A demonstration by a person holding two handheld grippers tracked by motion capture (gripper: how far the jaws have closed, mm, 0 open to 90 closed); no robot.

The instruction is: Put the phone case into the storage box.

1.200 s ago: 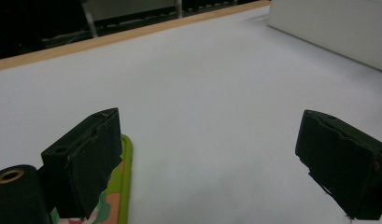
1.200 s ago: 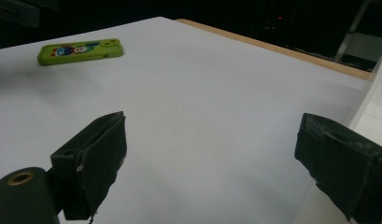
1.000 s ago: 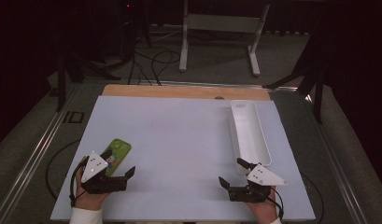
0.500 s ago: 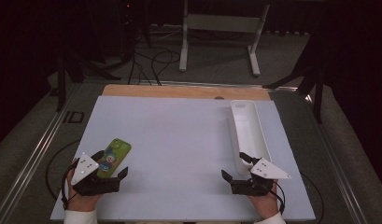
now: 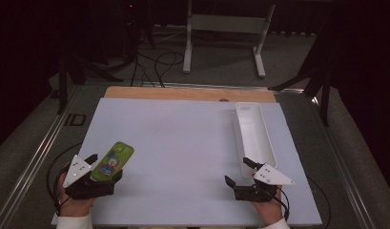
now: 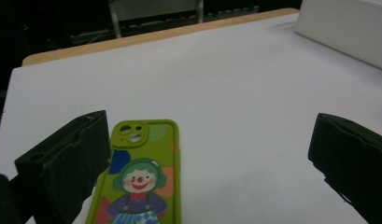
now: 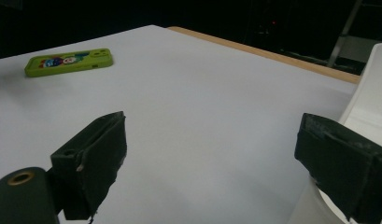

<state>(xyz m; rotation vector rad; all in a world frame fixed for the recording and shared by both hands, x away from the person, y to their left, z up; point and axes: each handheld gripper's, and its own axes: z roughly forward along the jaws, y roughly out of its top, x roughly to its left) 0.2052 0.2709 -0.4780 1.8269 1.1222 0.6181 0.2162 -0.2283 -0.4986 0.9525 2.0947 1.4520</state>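
Green phone (image 5: 113, 161) in its clown-print case lies flat on the white table (image 5: 183, 143), near the left front corner, its camera end pointing away from the person. The left gripper (image 5: 106, 169) sits low at the phone's near end with its jaws spread wide. In the left gripper view the left jaw stands just beside the phone's (image 6: 138, 177) edge, maybe touching, and the right jaw is well apart from it on bare table. Nothing is clamped; the phone rests on the table between the jaws.

Over on the right, the right gripper (image 5: 236, 172) rests near the front edge, also wide open and holding nothing. It sits just beside the near end of a long white tray (image 5: 253, 133) that runs toward the far edge. In the right gripper view the phone (image 7: 68, 61) lies well off at the far left, and the tray's rim (image 7: 371, 88) rises close by the right jaw.
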